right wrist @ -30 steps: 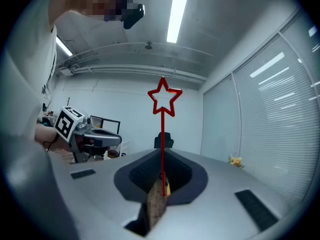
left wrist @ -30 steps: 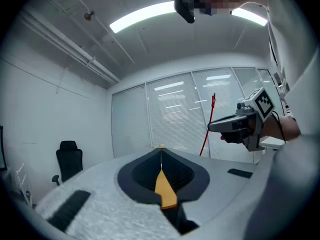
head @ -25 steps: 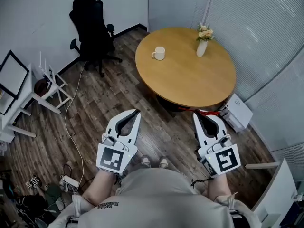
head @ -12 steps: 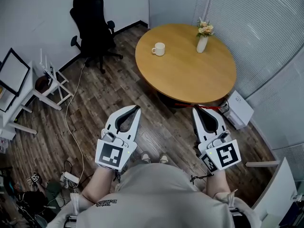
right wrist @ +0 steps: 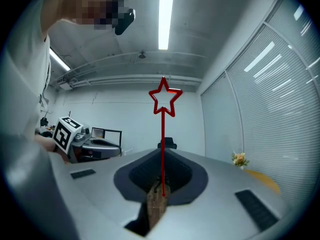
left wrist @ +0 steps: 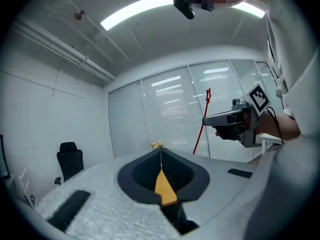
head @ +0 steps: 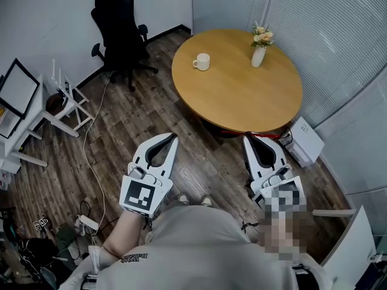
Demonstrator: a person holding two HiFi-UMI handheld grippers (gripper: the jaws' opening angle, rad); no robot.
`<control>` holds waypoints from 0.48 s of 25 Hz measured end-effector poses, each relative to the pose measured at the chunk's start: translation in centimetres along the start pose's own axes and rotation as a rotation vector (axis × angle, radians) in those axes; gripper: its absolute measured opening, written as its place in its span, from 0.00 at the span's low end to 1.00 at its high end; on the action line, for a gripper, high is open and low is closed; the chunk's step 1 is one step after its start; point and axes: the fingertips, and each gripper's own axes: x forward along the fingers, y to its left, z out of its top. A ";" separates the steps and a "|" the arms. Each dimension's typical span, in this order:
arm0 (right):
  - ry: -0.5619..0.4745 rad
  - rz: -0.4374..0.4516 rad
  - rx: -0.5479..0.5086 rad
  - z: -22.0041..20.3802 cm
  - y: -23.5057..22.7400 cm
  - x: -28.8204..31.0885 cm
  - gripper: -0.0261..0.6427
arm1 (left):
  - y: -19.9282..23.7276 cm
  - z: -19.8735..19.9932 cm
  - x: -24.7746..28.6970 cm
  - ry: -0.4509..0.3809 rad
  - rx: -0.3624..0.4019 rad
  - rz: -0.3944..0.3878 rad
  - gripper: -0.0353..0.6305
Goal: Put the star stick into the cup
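Observation:
The star stick (right wrist: 162, 134) is thin and red, with an open star (right wrist: 164, 102) at its top. My right gripper (right wrist: 163, 156) is shut on its lower end, and the stick stands up past the jaw tips. It also shows in the left gripper view as the star stick (left wrist: 202, 121) rising from the right gripper (left wrist: 235, 121). The white cup (head: 202, 61) stands on the far left of the round wooden table (head: 242, 95), well ahead of both grippers. My left gripper (head: 173, 136) is shut on nothing, and my right gripper (head: 246, 139) is level with it.
A white vase of flowers (head: 259, 53) stands at the table's far right. A black office chair (head: 118, 32) is by the back wall. White frames and stands (head: 36, 104) line the left, with cables (head: 87, 162) on the wooden floor. A white box (head: 304, 141) sits right of the table.
Both grippers stay at about the same place in front of the person. The head view has shifted slightly, so the table sits a little higher in the frame.

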 end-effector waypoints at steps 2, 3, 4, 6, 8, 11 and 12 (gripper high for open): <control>0.004 0.015 -0.002 -0.2 -0.5 0.0 0.09 | 0.0 0.0 0.4 -0.002 0.016 0.012 0.09; 0.005 0.022 -0.002 -0.2 -0.8 -0.1 0.09 | 0.0 0.1 0.6 -0.002 0.007 0.025 0.09; 0.005 0.029 -0.002 -0.3 -1.1 -0.1 0.09 | 0.1 0.2 0.8 -0.001 0.000 0.036 0.09; 0.006 0.041 -0.001 -0.5 -1.8 -0.2 0.09 | 0.1 0.2 1.3 -0.001 0.007 0.053 0.09; 0.005 0.048 0.000 -0.8 -2.6 -0.3 0.09 | -0.1 0.0 1.8 0.004 0.004 0.067 0.09; 0.004 0.059 0.010 -1.2 -3.5 -0.2 0.09 | -0.4 -0.4 2.4 -0.003 -0.006 0.071 0.09; 0.005 0.063 0.013 -1.3 -3.8 -0.2 0.09 | -0.6 -0.4 2.6 -0.005 -0.021 0.070 0.09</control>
